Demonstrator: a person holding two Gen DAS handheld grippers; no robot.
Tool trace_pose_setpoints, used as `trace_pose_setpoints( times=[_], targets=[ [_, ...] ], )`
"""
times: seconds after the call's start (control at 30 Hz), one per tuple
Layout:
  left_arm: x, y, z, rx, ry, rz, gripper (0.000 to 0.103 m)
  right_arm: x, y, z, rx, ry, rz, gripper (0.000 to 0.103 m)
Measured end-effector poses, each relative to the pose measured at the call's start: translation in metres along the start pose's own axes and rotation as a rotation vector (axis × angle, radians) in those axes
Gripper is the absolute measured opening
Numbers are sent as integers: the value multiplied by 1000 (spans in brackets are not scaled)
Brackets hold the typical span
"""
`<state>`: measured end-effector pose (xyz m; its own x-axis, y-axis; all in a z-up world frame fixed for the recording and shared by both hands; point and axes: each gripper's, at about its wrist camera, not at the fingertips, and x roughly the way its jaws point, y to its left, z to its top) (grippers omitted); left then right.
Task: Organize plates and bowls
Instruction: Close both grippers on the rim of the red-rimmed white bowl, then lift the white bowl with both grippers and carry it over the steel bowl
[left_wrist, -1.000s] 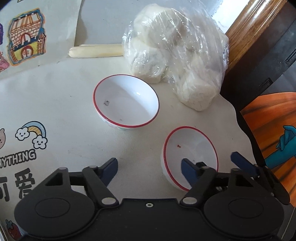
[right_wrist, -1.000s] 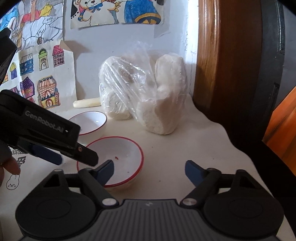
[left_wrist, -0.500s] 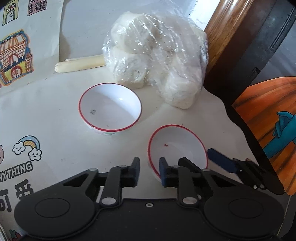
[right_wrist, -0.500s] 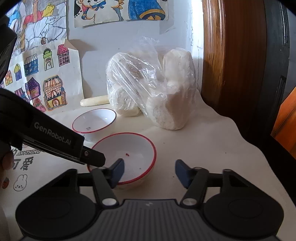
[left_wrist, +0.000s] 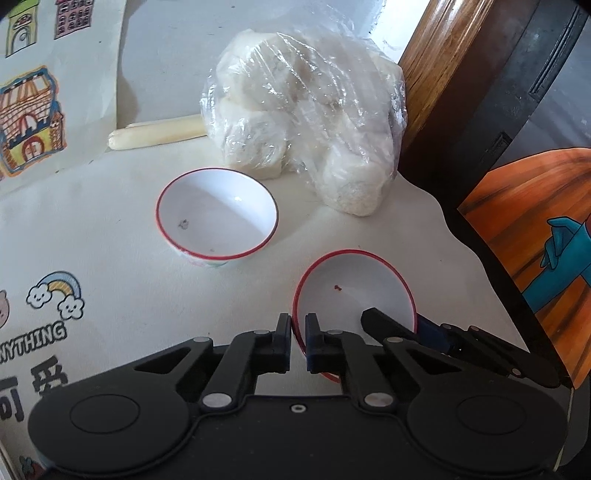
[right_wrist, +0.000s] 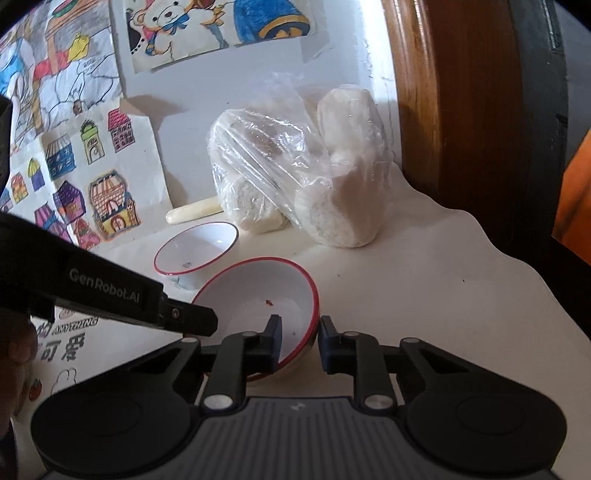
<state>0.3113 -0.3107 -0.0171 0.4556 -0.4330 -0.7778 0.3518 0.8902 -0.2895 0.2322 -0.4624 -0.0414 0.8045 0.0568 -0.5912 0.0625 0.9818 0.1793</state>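
Two white bowls with red rims sit on the white table. The near bowl (left_wrist: 354, 291) is tilted; my left gripper (left_wrist: 297, 332) is shut on its left rim. My right gripper (right_wrist: 300, 338) straddles the same bowl's (right_wrist: 258, 295) right rim, jaws narrowed around it with a small gap on the outer side. The right gripper also shows in the left wrist view (left_wrist: 439, 332); the left one crosses the right wrist view (right_wrist: 192, 319). The far bowl (left_wrist: 217, 213) stands upright and free, also in the right wrist view (right_wrist: 195, 247).
A clear plastic bag of white buns (left_wrist: 306, 122) lies behind the bowls, with a pale stick (left_wrist: 159, 133) beside it against the wall. Children's drawings (right_wrist: 92, 177) cover the wall and tabletop. A wooden door frame (left_wrist: 439, 70) stands right; the table edge (left_wrist: 491, 266) curves nearby.
My left gripper closed from wide open onto the near bowl's left rim. My right gripper moved in and narrowed around its right rim. The bowl now tilts.
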Motion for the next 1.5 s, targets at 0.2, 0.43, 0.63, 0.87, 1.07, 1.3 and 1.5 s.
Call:
trace_pose_setpoints(
  times=[0.2, 0.43, 0.63, 0.87, 1.07, 1.3, 1.5],
  targets=[
    [-28, 3, -5, 4, -40, -18, 6, -16, 9, 0, 14, -22, 1, 19],
    [-72, 9, -16, 0, -89, -29, 6, -43, 27, 5, -6, -55, 13, 19],
    [-105, 24, -33, -19, -109, -37, 5, -68, 52, 4, -42, -75, 27, 19],
    [-138, 47, -63, -53, -119, -48, 5, -95, 87, -8, -83, -82, 56, 19],
    [-163, 65, -82, -83, -127, -57, 5, -114, 112, -21, -113, -76, 80, 19],
    [-182, 82, -98, -99, -130, -68, 5, -127, 134, -35, -131, -55, 102, 19],
    [-187, 95, -111, -91, -119, -68, 5, -129, 145, -48, -140, -28, 116, 19]
  ],
)
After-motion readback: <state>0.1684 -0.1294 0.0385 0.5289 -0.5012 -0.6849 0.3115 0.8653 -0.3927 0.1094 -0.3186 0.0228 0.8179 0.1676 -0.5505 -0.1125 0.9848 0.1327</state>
